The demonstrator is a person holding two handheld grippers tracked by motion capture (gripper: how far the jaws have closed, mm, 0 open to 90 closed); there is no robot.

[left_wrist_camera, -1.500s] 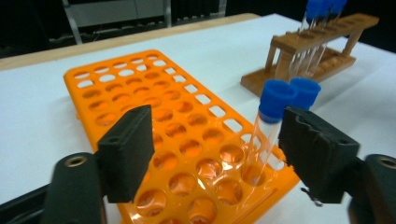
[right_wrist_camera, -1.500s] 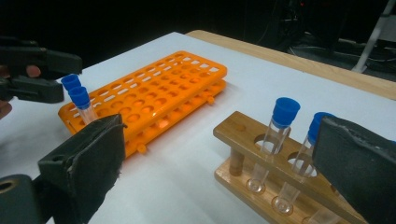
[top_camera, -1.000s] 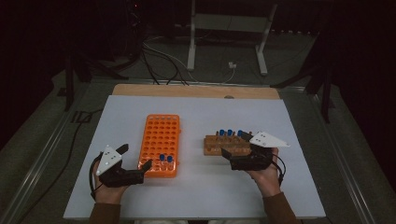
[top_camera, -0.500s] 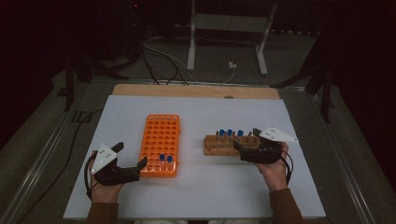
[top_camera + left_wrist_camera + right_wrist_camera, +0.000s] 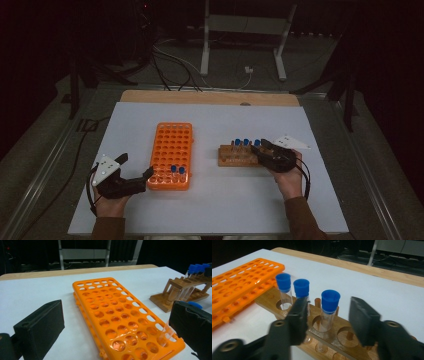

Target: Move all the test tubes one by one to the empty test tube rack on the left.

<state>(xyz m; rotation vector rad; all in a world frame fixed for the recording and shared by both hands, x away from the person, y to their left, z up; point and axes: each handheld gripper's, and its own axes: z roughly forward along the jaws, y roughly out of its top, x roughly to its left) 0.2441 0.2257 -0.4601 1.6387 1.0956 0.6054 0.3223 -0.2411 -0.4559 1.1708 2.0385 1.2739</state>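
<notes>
Here, the right gripper (image 5: 261, 148) is seen at the right end of the wooden test-tube rack (image 5: 235, 158), and its jaws have just been closing around a blue-capped test tube (image 5: 328, 308) that stands upright in one of the rack's holes. In the right gripper view, that tube is set between the two black pads (image 5: 361, 319), yet a gap is visible on each side of the glass, so nothing is clamped and the tube is not gripped. Two more blue-capped tubes (image 5: 292, 291) are stood upright in the same wooden rack, just beyond the left jaw. The orange tube rack (image 5: 171, 155) is laid flat on the white table top (image 5: 220, 210), to the left of the wooden rack and apart from it; two blue-capped tubes (image 5: 177, 170) are seated in its near right corner. The left gripper (image 5: 131, 176) is held low just beside the orange rack's near left corner, its jaws spread wide with nothing between them; in the left gripper view the orange rack is framed between the pads, untouched.
</notes>
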